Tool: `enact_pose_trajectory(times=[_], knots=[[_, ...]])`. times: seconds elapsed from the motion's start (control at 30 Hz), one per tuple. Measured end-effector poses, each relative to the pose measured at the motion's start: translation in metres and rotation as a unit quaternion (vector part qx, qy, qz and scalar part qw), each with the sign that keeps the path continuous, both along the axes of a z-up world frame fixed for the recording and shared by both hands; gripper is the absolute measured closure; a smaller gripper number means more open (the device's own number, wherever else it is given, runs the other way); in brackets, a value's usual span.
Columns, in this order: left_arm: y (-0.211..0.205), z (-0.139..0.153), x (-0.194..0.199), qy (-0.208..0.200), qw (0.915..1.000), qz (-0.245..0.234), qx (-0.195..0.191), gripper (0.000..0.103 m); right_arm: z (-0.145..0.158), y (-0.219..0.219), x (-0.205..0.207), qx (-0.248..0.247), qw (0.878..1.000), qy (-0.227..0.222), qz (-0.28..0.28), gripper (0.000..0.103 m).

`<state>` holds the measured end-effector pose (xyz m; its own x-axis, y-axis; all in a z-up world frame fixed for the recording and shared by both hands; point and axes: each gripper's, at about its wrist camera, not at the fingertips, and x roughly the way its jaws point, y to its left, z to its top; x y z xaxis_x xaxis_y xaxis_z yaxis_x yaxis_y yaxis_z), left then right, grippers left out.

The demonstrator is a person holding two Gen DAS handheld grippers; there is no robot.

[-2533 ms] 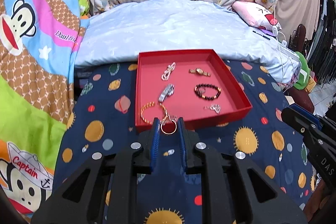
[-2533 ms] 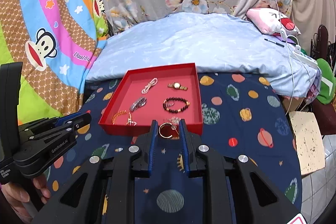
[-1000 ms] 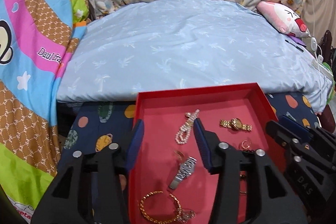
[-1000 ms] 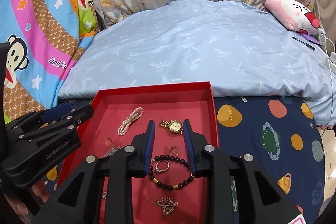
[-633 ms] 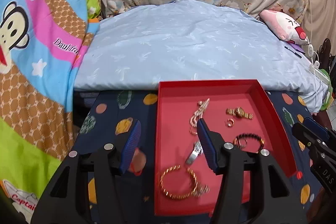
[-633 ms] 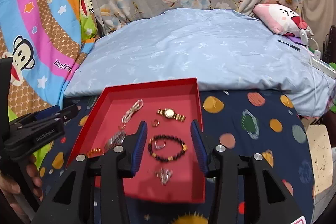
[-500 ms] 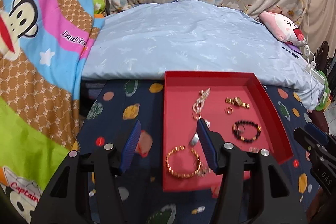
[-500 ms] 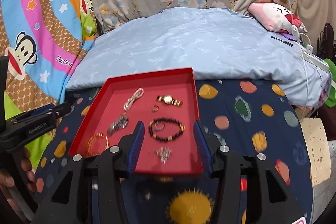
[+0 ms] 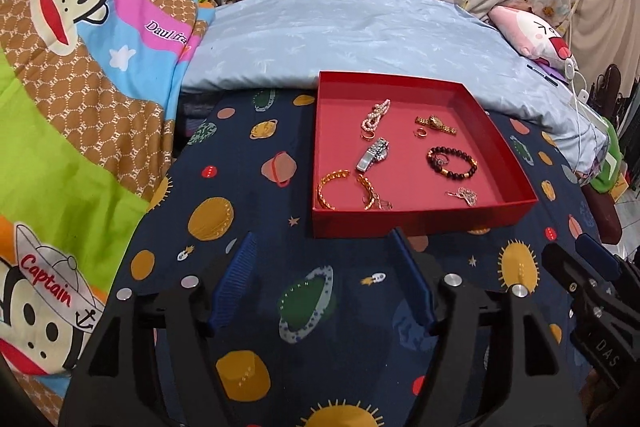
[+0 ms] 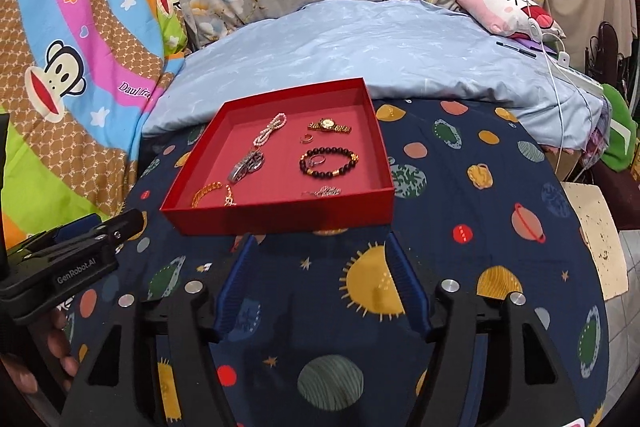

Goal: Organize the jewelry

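Fingers (image 9: 236,281) of both grippers spread wide, empty. Jewelry in red tray (image 9: 416,223) light, slippery, delicate; pinch beaded bracelet (image 9: 452,161) across band.

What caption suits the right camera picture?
Open right tongs hover before a red tray of jewelry on a planet-print cloth.

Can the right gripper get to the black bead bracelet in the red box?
Probably yes. The right gripper is open, just outside the red box, and the black bead bracelet lies uncovered with only the low front wall between, though a small ring sits inside it.
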<state>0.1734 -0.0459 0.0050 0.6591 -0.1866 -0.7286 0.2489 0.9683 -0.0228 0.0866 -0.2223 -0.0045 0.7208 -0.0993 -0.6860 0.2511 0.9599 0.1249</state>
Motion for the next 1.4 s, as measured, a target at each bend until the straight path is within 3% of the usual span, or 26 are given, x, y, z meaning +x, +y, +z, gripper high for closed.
enact_pose_trajectory(times=[0.17,0.3,0.77,1.4], knots=[[-0.004,0.003,-0.016,-0.016,0.9998,0.003,0.008,0.02,0.001,0.009,-0.012,-0.007,1.0,-0.005,-0.004,0.026],[-0.011,0.006,-0.027,-0.027,0.9995,-0.004,0.016,0.012,0.003,0.014,-0.02,-0.023,1.0,-0.01,-0.018,0.019],[-0.001,-0.001,-0.039,-0.003,0.9995,0.026,0.016,0.012,0.003,0.025,-0.032,-0.039,0.999,-0.001,-0.034,0.017],[0.005,0.005,-0.055,-0.022,0.9987,0.03,0.034,0.011,0.007,0.031,-0.043,-0.039,0.999,-0.005,-0.036,0.017]])
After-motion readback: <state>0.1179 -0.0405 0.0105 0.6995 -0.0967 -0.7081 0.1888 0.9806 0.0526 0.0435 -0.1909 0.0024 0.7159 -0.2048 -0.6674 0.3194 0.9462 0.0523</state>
